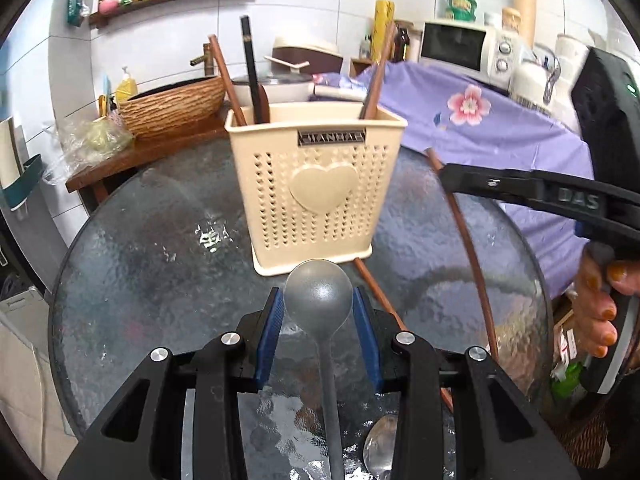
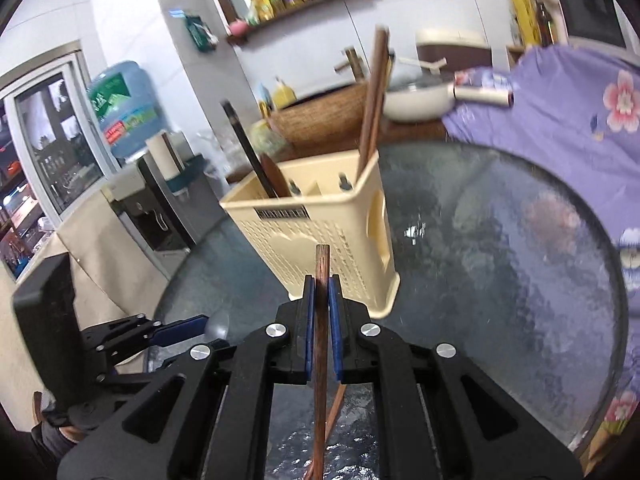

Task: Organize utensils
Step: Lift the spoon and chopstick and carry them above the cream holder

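Note:
A cream perforated utensil holder [image 1: 316, 184] with a heart stands on the round glass table [image 1: 160, 264]; it also shows in the right wrist view [image 2: 320, 236]. Brown and black chopsticks [image 1: 251, 68] stand in it. My left gripper [image 1: 319, 304] is shut on a grey spoon [image 1: 318, 296], bowl toward the holder. My right gripper [image 2: 322, 292] is shut on a brown chopstick [image 2: 321, 320], raised right of the holder; the chopstick also shows in the left wrist view [image 1: 472, 248]. A second brown chopstick [image 1: 380, 292] lies on the table by the holder's base.
A metal spoon [image 1: 380, 452] lies on the table near me. A purple flowered cloth [image 1: 500, 128] covers the right side. A wooden counter [image 1: 132, 156] with a basket-like basin and a pan stands behind. A white microwave [image 1: 468, 48] sits at back right.

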Available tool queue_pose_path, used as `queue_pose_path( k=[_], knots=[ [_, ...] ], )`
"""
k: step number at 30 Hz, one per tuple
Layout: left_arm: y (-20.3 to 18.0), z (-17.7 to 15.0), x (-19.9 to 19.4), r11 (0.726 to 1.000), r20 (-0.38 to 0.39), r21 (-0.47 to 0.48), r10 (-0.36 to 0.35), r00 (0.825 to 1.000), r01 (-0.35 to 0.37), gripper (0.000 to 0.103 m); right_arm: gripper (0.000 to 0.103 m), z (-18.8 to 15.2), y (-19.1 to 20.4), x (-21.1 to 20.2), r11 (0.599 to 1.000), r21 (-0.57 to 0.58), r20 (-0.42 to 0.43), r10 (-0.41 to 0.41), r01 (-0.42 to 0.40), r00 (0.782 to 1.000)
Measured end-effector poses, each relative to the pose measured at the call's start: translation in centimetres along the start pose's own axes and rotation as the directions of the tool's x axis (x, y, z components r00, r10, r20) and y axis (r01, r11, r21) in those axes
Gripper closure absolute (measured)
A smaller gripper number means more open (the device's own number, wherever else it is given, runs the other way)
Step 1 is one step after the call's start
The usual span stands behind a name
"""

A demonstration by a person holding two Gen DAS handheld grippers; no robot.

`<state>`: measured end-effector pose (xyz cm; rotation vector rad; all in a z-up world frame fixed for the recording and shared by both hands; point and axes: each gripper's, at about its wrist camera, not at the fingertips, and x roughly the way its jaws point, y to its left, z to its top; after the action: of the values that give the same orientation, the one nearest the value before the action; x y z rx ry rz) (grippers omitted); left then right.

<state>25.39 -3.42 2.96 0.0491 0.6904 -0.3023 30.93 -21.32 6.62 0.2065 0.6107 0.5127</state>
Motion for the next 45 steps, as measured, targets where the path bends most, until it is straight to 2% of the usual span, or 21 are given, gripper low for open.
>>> queue_pose_path(
  k=[10, 18, 33, 39, 45],
  knots=[
    [0.4, 1.3, -1.9, 1.000, 0.086, -0.017, 0.018, 0.996, -0.017, 0.068, 0.095, 1.1, 1.3, -3.9, 0.999, -0.050, 0.066, 0.020, -0.017, 0.998],
    [0.8, 2.2, -3.3, 0.999, 0.159, -0.046, 0.008, 0.987, 0.000, 0.068, 0.095, 1.7, 1.5, -5.8, 0.997, -0.070, 0.099, 0.023, -0.016, 0.995],
    [1.4, 4.2, -3.9, 0.995, 0.188, -0.089, -0.034, 0.982, 0.051, 0.068, 0.096, 4.0, 3.2, -6.9, 0.993, -0.118, 0.130, 0.023, -0.008, 0.991],
    [1.6, 6.0, -4.4, 0.995, 0.209, -0.090, -0.029, 0.977, 0.049, 0.068, 0.096, 5.8, 4.2, -7.2, 0.990, -0.138, 0.133, 0.030, -0.011, 0.991],
    [2.7, 9.5, -5.5, 0.990, 0.253, -0.122, -0.030, 0.967, 0.063, 0.068, 0.096, 9.2, 5.2, -8.0, 0.990, -0.140, 0.139, 0.055, -0.035, 0.989]
  ],
)
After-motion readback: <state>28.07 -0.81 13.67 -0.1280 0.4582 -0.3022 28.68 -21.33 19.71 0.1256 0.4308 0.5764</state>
